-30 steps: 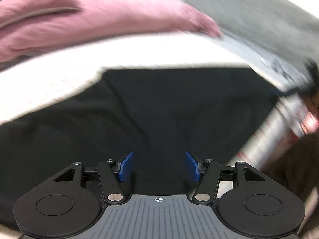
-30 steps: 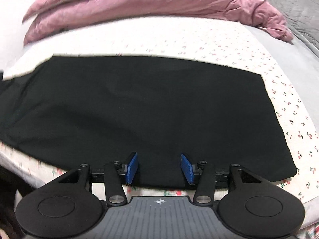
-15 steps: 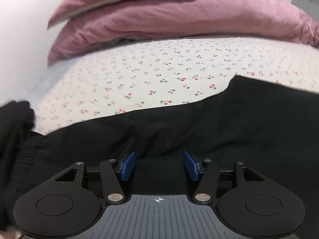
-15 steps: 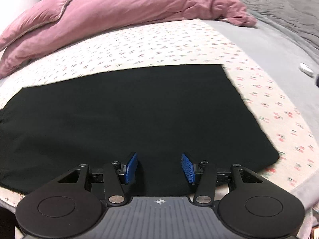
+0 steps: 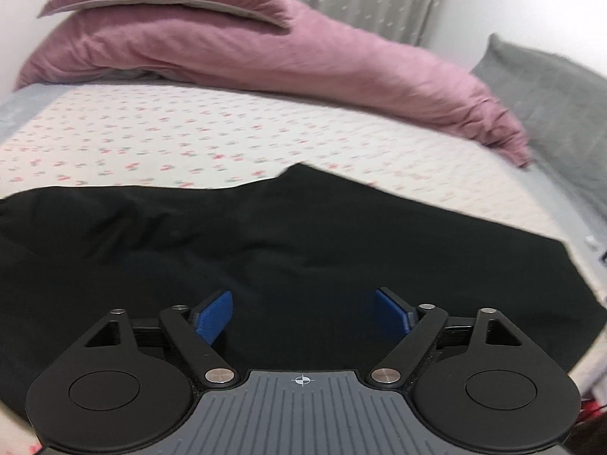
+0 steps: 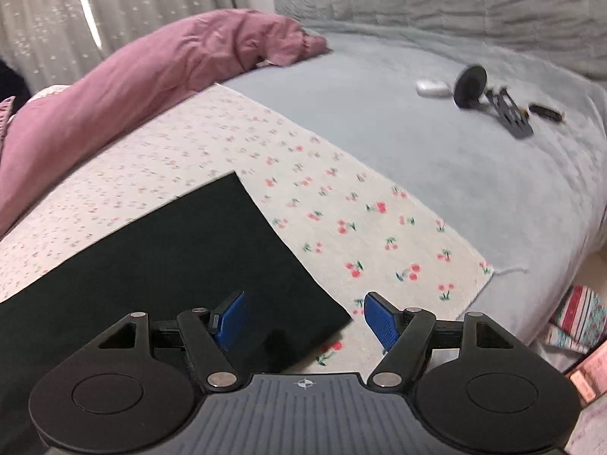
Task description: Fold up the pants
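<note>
Black pants (image 5: 288, 242) lie spread flat on a cherry-print sheet (image 5: 182, 129) on a bed. My left gripper (image 5: 303, 314) is open and empty, hovering over the near middle of the pants. In the right wrist view the pants (image 6: 182, 250) end in a straight hem with a near corner. My right gripper (image 6: 303, 318) is open and empty, and that near hem corner lies between its blue pads (image 6: 379, 318).
A pink duvet and pillow (image 5: 212, 41) lie along the far side of the bed. A grey blanket (image 6: 436, 159) covers the bed to the right, with a white case (image 6: 432, 88) and a black stand (image 6: 489, 100) on it. The bed edge drops off at right.
Both views have swung right. The left gripper's jaws have opened wider over the pants. The right gripper has moved from the middle of the pants to the near hem corner.
</note>
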The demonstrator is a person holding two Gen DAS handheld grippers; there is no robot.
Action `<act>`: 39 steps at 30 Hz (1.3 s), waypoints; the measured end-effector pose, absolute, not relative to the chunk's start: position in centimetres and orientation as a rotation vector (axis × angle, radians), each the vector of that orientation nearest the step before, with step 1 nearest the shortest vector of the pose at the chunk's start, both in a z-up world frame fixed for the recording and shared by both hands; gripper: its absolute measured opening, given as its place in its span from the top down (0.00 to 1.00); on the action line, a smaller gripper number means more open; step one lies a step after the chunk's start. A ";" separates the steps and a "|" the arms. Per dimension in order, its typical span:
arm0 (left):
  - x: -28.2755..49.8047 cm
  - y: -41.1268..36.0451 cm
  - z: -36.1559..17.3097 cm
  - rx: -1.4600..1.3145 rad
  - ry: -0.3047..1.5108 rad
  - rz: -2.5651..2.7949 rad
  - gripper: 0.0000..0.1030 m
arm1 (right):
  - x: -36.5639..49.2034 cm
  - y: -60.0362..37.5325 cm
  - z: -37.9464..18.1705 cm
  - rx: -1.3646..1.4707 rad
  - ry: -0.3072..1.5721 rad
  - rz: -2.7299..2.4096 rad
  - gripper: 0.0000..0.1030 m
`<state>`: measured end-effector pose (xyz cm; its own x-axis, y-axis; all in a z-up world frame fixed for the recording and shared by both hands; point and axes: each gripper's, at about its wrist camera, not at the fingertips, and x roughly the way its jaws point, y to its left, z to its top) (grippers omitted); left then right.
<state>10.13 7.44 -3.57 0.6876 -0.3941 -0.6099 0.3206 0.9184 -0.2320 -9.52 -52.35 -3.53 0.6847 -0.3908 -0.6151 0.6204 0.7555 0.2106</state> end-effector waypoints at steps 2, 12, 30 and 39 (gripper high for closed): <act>10.0 6.8 -3.7 -0.100 0.709 -0.432 0.16 | -9.0 -52.4 -4.2 0.444 0.600 -0.590 0.32; 9.9 5.4 -5.4 -0.103 0.752 -0.499 0.16 | -6.5 -50.1 -5.6 0.360 0.637 -0.684 0.72; 12.1 5.2 -3.5 -0.219 0.720 -0.689 0.18 | -2.5 -35.2 1.9 0.181 0.498 -0.194 0.94; 14.1 5.0 -4.5 -0.341 0.701 -0.705 0.25 | 3.5 -23.6 0.1 0.071 0.589 0.213 0.94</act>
<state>14.12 4.95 -4.49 0.5497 -0.6912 -0.4691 0.4734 0.7205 -0.5068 3.52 -23.60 0.06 0.8102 0.2192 -0.5436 -0.1790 0.9757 0.1266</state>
